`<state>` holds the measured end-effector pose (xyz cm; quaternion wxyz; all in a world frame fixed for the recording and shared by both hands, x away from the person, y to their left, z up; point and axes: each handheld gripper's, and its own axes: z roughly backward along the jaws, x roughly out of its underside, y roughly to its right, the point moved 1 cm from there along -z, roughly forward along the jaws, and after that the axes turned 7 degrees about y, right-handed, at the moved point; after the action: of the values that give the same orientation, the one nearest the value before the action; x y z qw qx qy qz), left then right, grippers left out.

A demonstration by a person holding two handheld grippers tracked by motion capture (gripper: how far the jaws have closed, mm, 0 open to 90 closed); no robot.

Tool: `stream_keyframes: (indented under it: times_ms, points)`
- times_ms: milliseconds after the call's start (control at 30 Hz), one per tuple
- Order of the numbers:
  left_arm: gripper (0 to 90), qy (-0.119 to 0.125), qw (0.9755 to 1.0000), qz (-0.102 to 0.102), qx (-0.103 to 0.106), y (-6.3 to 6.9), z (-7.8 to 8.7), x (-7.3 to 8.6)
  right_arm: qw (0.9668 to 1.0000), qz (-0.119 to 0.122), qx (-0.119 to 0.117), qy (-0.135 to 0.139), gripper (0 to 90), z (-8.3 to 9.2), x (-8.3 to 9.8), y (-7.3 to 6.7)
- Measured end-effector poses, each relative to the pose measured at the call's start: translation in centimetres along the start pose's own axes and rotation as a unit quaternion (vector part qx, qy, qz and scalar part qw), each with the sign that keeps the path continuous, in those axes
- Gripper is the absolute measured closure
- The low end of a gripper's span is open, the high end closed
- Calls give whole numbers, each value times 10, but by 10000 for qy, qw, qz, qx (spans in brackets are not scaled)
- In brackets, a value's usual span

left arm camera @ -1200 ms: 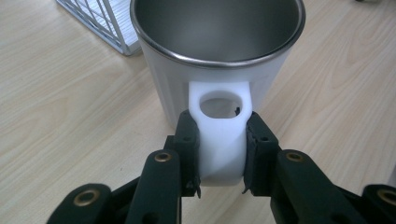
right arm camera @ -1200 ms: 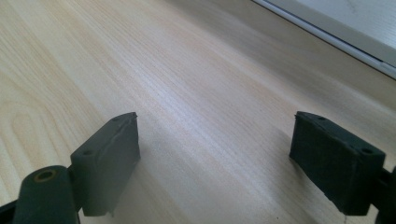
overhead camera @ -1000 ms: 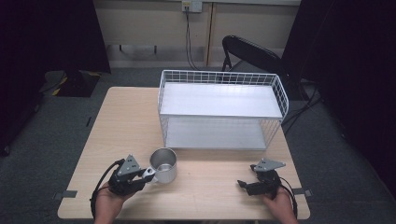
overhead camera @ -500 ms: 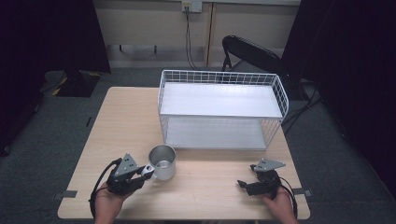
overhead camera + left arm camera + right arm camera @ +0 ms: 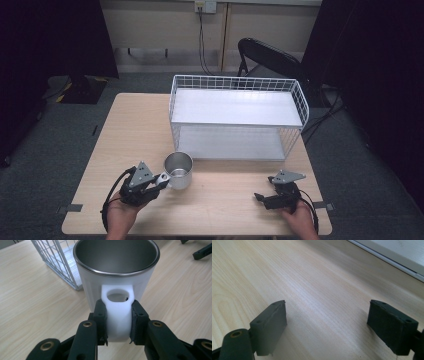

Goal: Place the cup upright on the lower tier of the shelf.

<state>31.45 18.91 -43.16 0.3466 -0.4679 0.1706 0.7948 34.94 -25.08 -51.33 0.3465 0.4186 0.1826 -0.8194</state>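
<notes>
Left gripper (image 5: 117, 322) with its fingers (image 5: 101, 315) clamped on the white handle (image 5: 118, 315) of a steel-lined white mug (image 5: 178, 170) — the mug stands upright on the worktop (image 5: 130, 130), just in front of the white wire shelf rack (image 5: 237, 117). Right gripper (image 5: 262, 198) rests near the worktop's front edge — fingers (image 5: 272, 325) wide apart, nothing between them.

A lab-like room: black curtains (image 5: 60, 35) around a lone test table (image 5: 125, 130).

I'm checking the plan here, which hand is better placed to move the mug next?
Left: the left gripper already clamps the mug by its handle; the right gripper rests open, apart.
</notes>
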Motion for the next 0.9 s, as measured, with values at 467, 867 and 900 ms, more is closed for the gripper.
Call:
stream_keyframes:
  times_ms: [467, 867, 900]
  points:
    - [719, 64, 10000, -10, 73, 5, -16, -19, 10000, 1, 0, 0, 148, 0, 0, 0]
    - [719, 108, 9999, -47, 126, 11, -31, -34, 10000, 1, 0, 0, 148, 0, 0, 0]
    - [719, 119, 9998, -47, 140, 11, -32, -36, 10000, 1, -1, 0, 148, 0, 0, 0]
